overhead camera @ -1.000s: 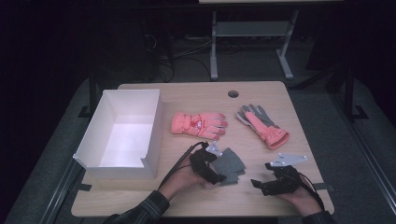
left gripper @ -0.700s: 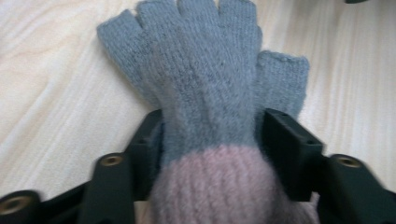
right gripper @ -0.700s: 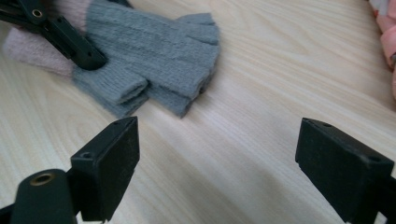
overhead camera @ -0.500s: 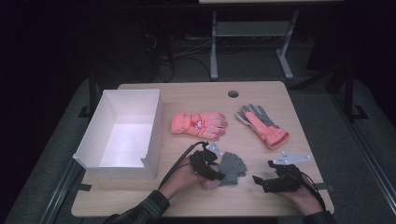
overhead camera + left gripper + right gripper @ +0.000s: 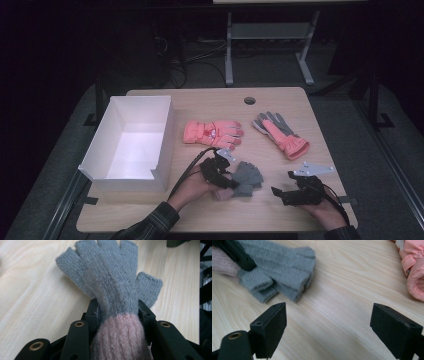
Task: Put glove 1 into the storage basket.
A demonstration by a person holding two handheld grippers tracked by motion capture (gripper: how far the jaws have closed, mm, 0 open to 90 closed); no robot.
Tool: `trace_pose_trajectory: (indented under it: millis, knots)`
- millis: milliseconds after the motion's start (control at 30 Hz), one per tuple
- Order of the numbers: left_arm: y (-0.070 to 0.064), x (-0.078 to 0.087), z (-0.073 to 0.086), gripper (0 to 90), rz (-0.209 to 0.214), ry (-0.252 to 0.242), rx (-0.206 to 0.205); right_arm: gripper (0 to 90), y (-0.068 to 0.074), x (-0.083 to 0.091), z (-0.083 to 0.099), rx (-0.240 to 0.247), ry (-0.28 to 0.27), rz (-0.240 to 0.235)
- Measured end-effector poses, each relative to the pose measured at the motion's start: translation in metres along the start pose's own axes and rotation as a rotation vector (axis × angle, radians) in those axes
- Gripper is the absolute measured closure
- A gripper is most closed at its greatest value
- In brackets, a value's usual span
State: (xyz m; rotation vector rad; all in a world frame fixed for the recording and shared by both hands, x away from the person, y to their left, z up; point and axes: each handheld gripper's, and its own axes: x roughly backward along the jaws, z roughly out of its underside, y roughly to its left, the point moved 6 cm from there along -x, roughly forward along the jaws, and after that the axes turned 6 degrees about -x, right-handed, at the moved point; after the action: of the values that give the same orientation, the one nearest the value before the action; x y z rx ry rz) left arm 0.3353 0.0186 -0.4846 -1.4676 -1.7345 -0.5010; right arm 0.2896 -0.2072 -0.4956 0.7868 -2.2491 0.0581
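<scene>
On my left a white box (image 5: 131, 145) stood open on the wooden table (image 5: 210, 215). Farther off I saw a pink glove (image 5: 212, 133) lying flat, and, apart to its right, a grey-and-pink glove (image 5: 280, 132) below the table's round hole (image 5: 249, 100).

Wooden table (image 5: 210, 102) bears white box (image 5: 131, 142), gloves (image 5: 212, 132).

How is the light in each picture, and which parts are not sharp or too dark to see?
High view: dark surroundings, only the pale wooden table and white open box well lit. Left gripper view: bright, even; the grey knitted fingerless glove with pink cuff is sharp. Right gripper view: the right gripper has blurred near jaws; the glove behind is slightly soft.
</scene>
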Motion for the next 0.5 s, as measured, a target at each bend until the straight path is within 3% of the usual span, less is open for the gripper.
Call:
trace_pose_trajectory:
  millis: [167, 500]
  knots:
    - [0.001, 0.015, -0.004, 62.3, -0.004, -0.036, 0.028, 13.5, -0.001, -0.001, 0.0, -0.008, -0.006, 0.007]
    - [0.009, 0.044, -0.01, 62.2, -0.049, -0.048, 0.046, 13.5, -0.001, -0.002, 0.0, -0.003, -0.008, 0.016]
